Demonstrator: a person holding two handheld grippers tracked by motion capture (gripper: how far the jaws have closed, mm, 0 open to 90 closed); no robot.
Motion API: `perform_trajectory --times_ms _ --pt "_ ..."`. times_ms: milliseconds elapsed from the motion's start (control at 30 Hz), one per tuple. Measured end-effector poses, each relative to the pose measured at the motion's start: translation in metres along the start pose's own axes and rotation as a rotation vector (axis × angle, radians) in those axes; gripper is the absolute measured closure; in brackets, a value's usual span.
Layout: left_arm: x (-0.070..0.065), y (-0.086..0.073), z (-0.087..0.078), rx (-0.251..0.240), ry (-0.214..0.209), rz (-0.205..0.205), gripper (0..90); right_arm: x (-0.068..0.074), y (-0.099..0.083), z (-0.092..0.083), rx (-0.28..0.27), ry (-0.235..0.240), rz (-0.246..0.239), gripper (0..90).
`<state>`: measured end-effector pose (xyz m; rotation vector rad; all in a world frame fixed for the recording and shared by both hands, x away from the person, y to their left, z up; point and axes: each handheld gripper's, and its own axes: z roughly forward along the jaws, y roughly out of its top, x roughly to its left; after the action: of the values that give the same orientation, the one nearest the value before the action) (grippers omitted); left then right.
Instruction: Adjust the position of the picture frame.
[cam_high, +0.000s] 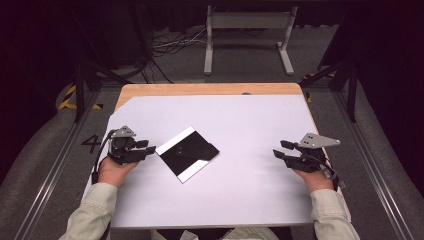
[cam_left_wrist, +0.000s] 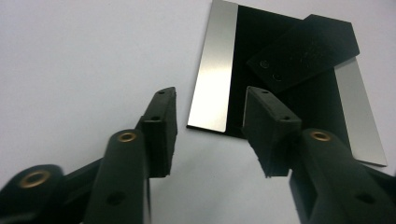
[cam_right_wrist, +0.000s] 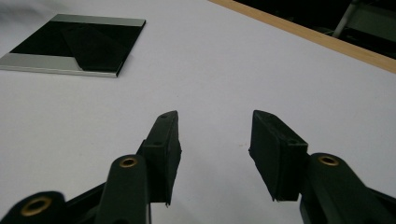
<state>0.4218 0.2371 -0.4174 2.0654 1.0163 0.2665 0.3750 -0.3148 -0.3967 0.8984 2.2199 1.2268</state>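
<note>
We see a glossy black plate (cam_left_wrist: 261, 88) with brushed-metal edge strips, a matt black plastic piece (cam_left_wrist: 306, 51) on it, matt white sheet (cam_high: 250, 130) beneath

I see a grey carpeted floor (cam_high: 240, 70) around my bench (cam_high: 210, 89), a white metal stand (cam_high: 248, 22) beyond it, loose cables (cam_high: 170, 47) nearby, and dark surroundings.

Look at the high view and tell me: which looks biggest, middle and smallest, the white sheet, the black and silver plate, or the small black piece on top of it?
1. white sheet, clearly the largest.
2. black and silver plate.
3. small black piece, lying on the plate, overhanging one edge.
</note>
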Motion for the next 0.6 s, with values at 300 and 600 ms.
perform_trajectory --times_ms 300,600 --pt "-0.002 0.008 0.003 0.024 0.042 0.018 89.9 0.004 0.0 -0.008 0.027 0.011 -0.001 78.5" --pt "-0.001 0.017 0.017 0.045 0.083 0.018 90.0 0.006 0.0 -0.018 0.029 0.013 0.017 89.0"
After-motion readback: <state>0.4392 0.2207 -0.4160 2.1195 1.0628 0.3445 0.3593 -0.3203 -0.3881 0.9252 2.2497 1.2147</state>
